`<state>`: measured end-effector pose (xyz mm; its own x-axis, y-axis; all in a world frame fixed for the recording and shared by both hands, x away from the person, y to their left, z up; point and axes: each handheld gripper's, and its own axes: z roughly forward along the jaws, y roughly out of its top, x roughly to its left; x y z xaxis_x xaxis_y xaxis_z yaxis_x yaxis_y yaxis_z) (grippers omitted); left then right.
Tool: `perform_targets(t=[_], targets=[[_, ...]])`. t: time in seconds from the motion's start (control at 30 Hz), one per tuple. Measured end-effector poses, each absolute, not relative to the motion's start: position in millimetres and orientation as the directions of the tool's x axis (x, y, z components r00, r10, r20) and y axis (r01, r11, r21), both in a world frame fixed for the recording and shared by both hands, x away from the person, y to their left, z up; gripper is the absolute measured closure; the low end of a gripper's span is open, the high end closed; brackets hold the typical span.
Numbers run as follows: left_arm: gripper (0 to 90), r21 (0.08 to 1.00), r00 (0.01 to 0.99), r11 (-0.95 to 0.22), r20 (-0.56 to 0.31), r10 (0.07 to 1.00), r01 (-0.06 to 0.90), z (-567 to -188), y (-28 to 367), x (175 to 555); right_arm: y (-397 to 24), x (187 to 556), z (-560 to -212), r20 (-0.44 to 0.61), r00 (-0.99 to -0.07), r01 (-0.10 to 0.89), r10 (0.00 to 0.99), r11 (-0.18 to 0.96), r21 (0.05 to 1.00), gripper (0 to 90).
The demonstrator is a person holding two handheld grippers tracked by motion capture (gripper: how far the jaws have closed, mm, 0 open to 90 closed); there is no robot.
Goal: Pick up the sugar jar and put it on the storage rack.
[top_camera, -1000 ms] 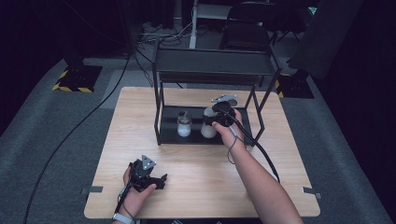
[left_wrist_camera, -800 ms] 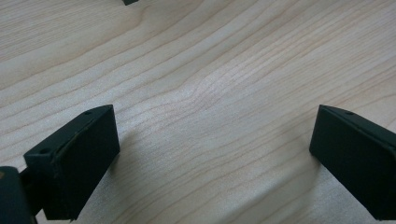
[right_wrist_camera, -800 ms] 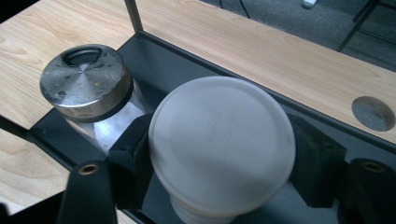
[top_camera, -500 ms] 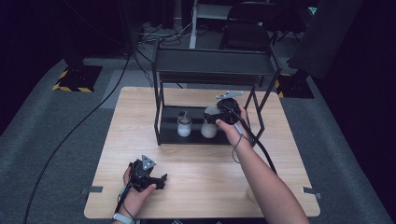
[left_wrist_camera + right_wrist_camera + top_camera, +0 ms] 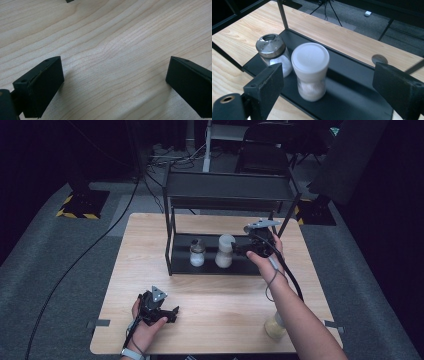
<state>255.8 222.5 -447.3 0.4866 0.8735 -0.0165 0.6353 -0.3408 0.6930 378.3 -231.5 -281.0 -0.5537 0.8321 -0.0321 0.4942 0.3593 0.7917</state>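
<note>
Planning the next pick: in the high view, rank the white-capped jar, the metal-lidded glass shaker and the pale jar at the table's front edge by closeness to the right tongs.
1. White-capped jar, lower shelf, beside right tongs.
2. Metal-lidded glass shaker, farther left.
3. Pale jar, front edge.

no readable text, labels or signs

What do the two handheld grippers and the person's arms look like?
Both the left gripper and right gripper are black, with blocky flat jaws, a grey three-cornered plate on top and a trailing black cable. The forearms are bare; a pale band sits on the left wrist.
</note>
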Motion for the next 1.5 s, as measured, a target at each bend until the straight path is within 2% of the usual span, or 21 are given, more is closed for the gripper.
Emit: perform_targets(t=[0.73,1.5], targets=[[1.5,0.694,0.481,-0.337,-0.017,0.876,0.637,-447.4,221.4,255.5,-291.2,314.0,-276.7,0.009,-0.525,0.506,0.851,0.304,0.807,9.3],[1.5,0.693,0.481,-0.336,-0.017,0.877,0.637,-447.4,221.4,255.5,-323.7,249.3,-285.3,0.033,-0.502,0.51,0.864,0.266,0.818,9.0]])
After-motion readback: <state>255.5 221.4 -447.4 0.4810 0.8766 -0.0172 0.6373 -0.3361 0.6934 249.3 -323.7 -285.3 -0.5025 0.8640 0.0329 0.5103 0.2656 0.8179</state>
